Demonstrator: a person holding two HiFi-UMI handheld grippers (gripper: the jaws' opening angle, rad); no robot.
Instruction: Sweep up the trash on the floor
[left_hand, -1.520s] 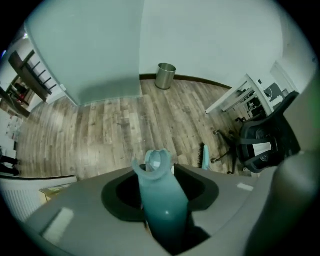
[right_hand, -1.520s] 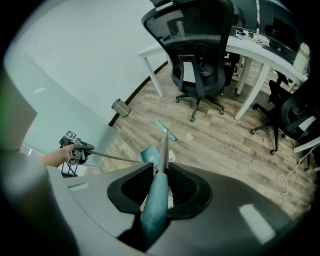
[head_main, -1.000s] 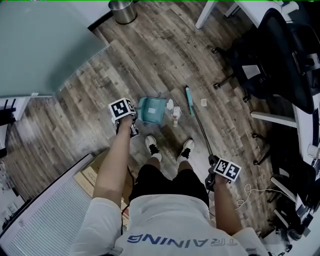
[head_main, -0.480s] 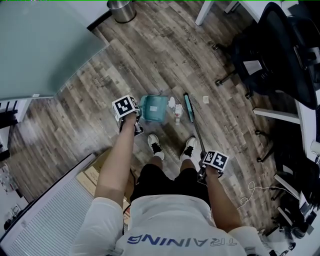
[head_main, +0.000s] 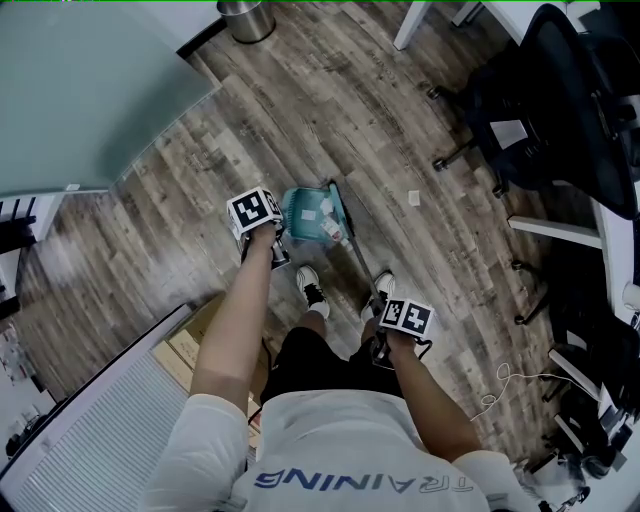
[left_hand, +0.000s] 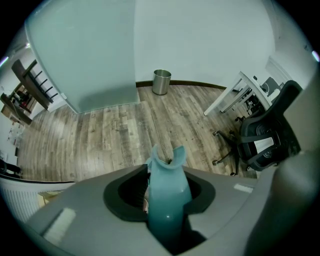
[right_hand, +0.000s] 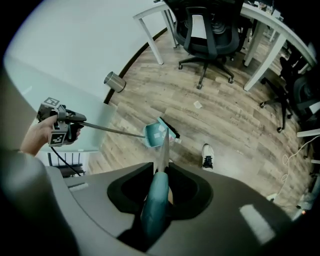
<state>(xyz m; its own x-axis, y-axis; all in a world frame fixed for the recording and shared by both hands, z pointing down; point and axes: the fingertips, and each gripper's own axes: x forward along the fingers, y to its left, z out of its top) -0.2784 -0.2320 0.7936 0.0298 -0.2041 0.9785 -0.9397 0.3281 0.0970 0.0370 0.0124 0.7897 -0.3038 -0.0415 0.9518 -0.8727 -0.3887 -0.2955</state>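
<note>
**Head view:** The left claw (head_main: 268, 248) pinches the handle of a teal dustpan (head_main: 300, 215) set on the wood floor (head_main: 300, 110). The right claw (head_main: 385, 345) clamps the shaft of a broom (head_main: 338, 203). The broom's head holds the trash (head_main: 333, 232) at the pan's mouth, and a paper scrap (head_main: 414, 198) lies well apart.

**Left gripper view:** The jaws are pressed onto the teal dustpan handle.

**Right gripper view:** The jaws are closed on the broom's teal grip, with the dustpan and broom head just beyond.

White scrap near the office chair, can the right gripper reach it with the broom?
Probably yes: the right gripper has the broom head at the dustpan, and only bare floor separates it from the scrap.
</note>
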